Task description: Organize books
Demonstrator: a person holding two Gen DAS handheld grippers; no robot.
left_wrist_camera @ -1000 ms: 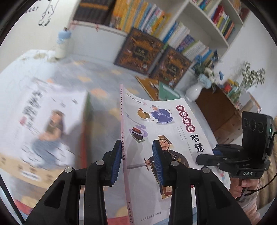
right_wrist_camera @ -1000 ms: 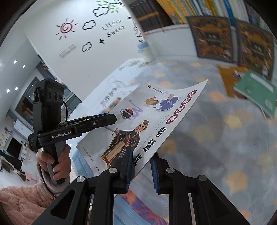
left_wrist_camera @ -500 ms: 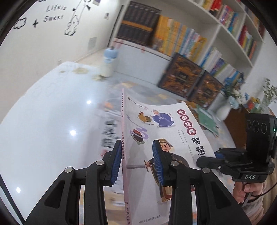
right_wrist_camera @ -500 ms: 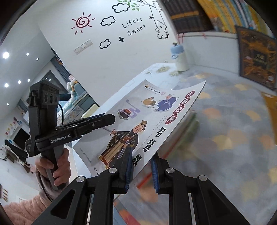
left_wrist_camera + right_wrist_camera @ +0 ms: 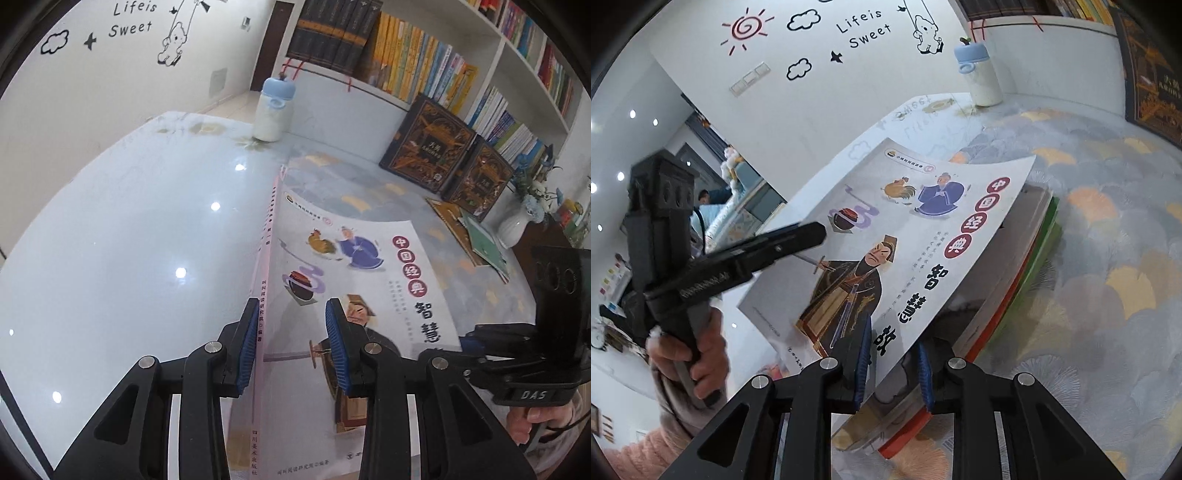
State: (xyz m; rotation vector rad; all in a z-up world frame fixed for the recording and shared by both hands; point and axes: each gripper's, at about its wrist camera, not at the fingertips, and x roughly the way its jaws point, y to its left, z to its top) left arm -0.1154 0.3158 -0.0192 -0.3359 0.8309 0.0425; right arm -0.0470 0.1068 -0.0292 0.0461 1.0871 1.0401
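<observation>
A thin picture book (image 5: pixel 351 266) with a white cover, cartoon figures and red title discs is held between both grippers above the table. My left gripper (image 5: pixel 291 302) is shut on its spine edge, and its black body (image 5: pixel 798 236) shows in the right wrist view. My right gripper (image 5: pixel 893 332) grips the book (image 5: pixel 905 221) at its near edge and its jaws are opening, with the cover still between the pads. In the left wrist view it (image 5: pixel 480 332) appears at the right. Just beneath lies a stack of books (image 5: pixel 1027 266) with red and green edges.
A glossy white table (image 5: pixel 129 240) carries a grey patterned mat (image 5: pixel 1089 258). A blue-capped bottle (image 5: pixel 273 110) stands at the back. Two dark ornate books (image 5: pixel 428 144) lean on the bookshelf (image 5: pixel 424 66). A green book (image 5: pixel 484 243) and white vase (image 5: pixel 517 225) sit at right.
Both grippers have carried the book sideways and a little down, from over the mat to above the stack at the mat's edge. The right gripper's pads stand slightly wider.
</observation>
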